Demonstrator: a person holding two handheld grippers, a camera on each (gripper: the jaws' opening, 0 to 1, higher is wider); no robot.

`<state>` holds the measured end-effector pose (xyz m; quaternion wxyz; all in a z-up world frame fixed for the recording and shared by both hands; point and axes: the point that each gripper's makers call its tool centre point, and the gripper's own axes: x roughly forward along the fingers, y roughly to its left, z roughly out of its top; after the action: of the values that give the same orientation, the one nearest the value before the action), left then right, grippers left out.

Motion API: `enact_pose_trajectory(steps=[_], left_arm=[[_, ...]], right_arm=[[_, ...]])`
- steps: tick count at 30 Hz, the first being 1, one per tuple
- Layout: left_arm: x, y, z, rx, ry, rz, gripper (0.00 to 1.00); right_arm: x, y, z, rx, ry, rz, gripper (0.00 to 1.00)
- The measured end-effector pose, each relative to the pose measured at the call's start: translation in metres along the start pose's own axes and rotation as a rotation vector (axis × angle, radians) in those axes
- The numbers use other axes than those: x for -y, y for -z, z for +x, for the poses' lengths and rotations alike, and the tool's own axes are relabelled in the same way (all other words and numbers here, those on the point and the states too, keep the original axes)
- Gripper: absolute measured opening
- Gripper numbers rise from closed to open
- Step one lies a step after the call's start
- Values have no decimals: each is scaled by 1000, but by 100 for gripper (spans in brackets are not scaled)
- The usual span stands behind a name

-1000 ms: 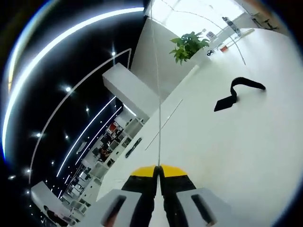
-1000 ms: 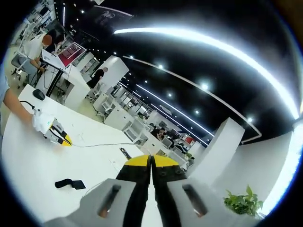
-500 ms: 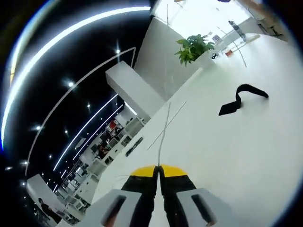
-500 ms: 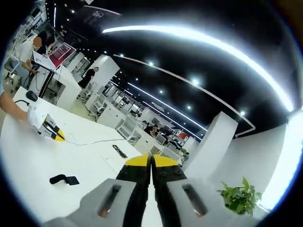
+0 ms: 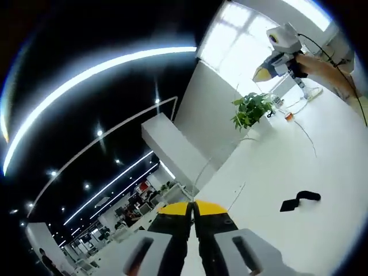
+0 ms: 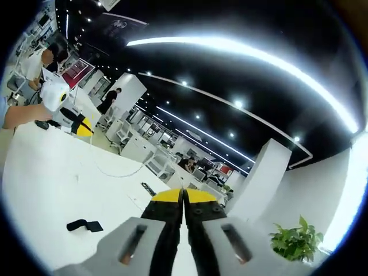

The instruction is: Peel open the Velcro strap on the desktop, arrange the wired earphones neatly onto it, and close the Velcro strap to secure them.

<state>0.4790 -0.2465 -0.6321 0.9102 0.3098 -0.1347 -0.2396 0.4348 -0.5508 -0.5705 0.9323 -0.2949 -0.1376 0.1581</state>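
Left gripper (image 5: 192, 208): your fingers pressed together on the thin earphone wire (image 5: 202, 172). Right gripper (image 6: 183, 198): fingers likewise pinched, and in the last second you have raised both higher above the surface (image 6: 52, 190). Velcro strap (image 6: 84, 225): lies open, well below. Wire stretched out between grippers; arranging onto strap pending.

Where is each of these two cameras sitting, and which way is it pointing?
Left gripper view: rides on the left tool, looking along its closed jaws over the white desk toward a plant; the right tool is raised there.
Right gripper view: rides on the right tool, looking toward the office; the left tool shows.
Both share the Velcro strap.
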Motion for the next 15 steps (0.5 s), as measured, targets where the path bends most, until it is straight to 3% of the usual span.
enact_pose_trajectory(steps=[3,7,8,12,15], left_arm=[[-11,-17,-2,29,-14,6,6],[-31,-58,-10,133,-55,-11,6],[-37,-67,-12,149,-71,6,6],[-58,-95,-19,203,-126,15,6],[-63,-117,-26,257,-137,-2,6]], right_arm=[[3,1,-2,7,-5,0,3],[7,-5,-4,27,4,-3,3],[-5,-17,-4,33,6,-9,3],[-8,-25,-7,51,12,-19,3],[1,-26,-12,69,19,-25,3]])
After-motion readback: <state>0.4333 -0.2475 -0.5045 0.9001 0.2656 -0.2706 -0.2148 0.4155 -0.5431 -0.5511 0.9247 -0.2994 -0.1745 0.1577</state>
